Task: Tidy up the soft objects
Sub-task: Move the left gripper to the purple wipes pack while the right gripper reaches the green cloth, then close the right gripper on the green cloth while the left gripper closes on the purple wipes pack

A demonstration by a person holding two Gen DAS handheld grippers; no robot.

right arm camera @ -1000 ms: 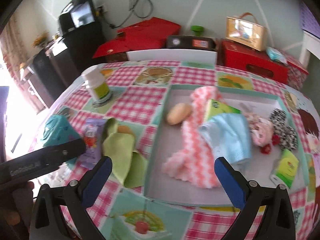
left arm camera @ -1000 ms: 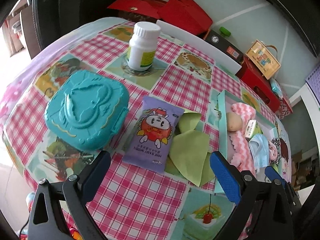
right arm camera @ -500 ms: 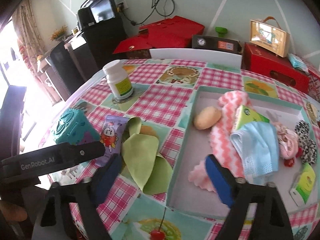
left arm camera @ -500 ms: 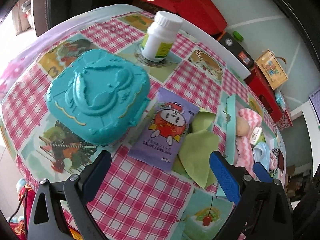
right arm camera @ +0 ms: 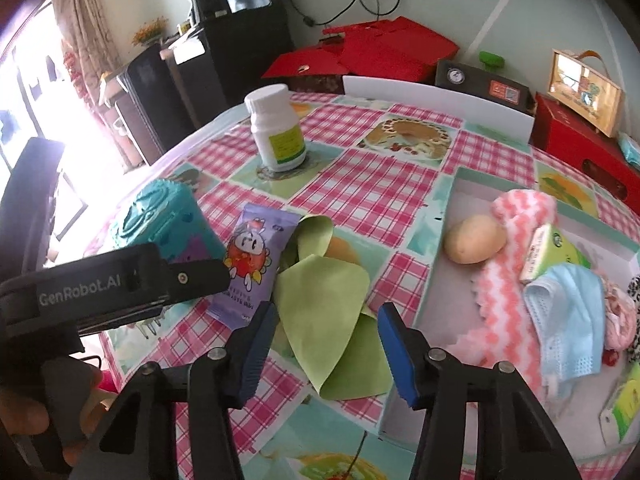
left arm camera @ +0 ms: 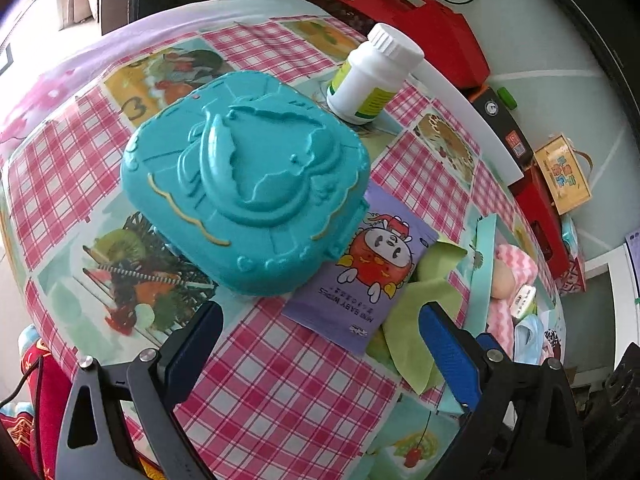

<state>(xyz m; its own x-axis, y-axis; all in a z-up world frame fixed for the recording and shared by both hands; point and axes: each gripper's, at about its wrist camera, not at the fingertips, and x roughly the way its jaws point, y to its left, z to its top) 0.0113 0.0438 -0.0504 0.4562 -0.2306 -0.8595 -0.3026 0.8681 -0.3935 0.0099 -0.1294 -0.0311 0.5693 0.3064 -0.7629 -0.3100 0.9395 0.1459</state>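
A green cloth [right arm camera: 332, 312] lies crumpled on the checked tablecloth beside a purple baby-wipes pack [right arm camera: 252, 264]. Both show in the left wrist view too, cloth [left arm camera: 416, 320] and pack [left arm camera: 368, 276]. My right gripper [right arm camera: 326, 340] is open, its jaws partly narrowed, just above the cloth's near edge. My left gripper [left arm camera: 320, 344] is open and empty, near the teal plastic case [left arm camera: 244, 204] and the pack. A tray [right arm camera: 436, 248] at right holds a pink wavy cloth [right arm camera: 516, 280], a blue mask [right arm camera: 568, 320], a beige soft ball [right arm camera: 474, 240] and tissue packs.
A white pill bottle [right arm camera: 278, 132] stands at the table's far side. Red boxes [right arm camera: 368, 52] and black furniture [right arm camera: 224, 52] lie beyond the table. The left gripper's body [right arm camera: 100, 284] reaches in at the right wrist view's left edge.
My right gripper has moved left from over the tray to over the green cloth, and its jaws have narrowed. My left gripper has swung left toward the teal case.
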